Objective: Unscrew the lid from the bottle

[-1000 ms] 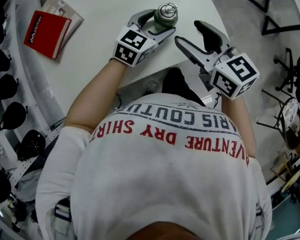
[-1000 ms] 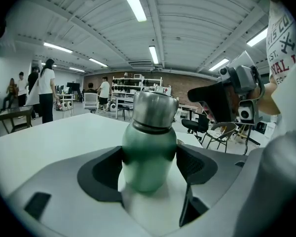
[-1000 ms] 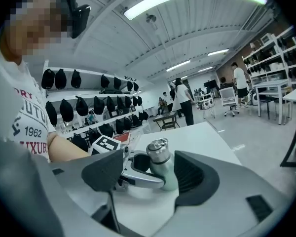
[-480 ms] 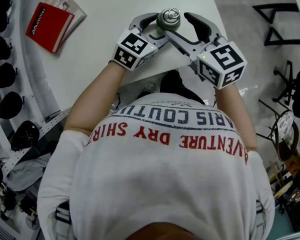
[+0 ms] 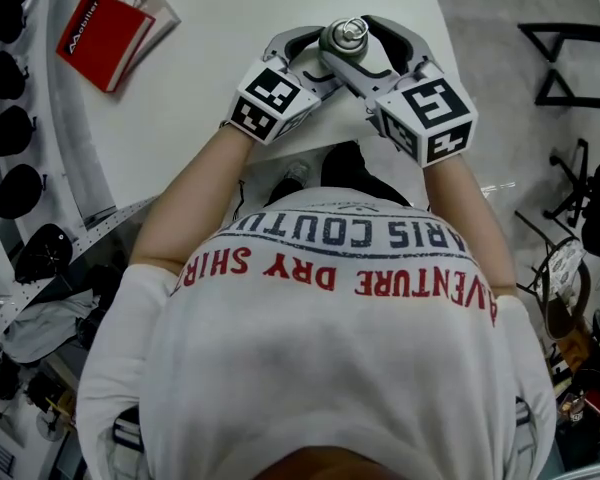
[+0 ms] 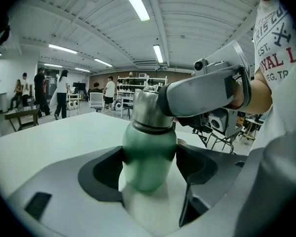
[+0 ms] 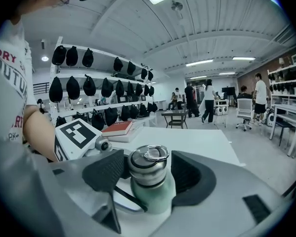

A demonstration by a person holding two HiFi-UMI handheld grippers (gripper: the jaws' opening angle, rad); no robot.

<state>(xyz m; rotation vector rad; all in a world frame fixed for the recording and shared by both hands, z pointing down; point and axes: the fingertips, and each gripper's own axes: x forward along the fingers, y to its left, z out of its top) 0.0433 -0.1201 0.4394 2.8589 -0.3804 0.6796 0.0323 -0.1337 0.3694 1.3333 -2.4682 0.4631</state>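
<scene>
A green bottle with a steel lid stands upright near the front edge of the white table. My left gripper is shut on its green body, a dark pad pressing each side. From the right, my right gripper reaches in higher up, its pads closed against the lid on both sides. In the head view the two grippers meet at the bottle, left gripper below and right gripper around the top. The lid's wire ring lies flat on top.
A red book lies on a second book at the table's far left. Dark bags hang on racks along the left. Black chair frames stand on the floor to the right. People walk in the room's far background.
My right gripper has swung left from beside the bottle and closed round its lid. The left gripper has kept its hold on the body.
</scene>
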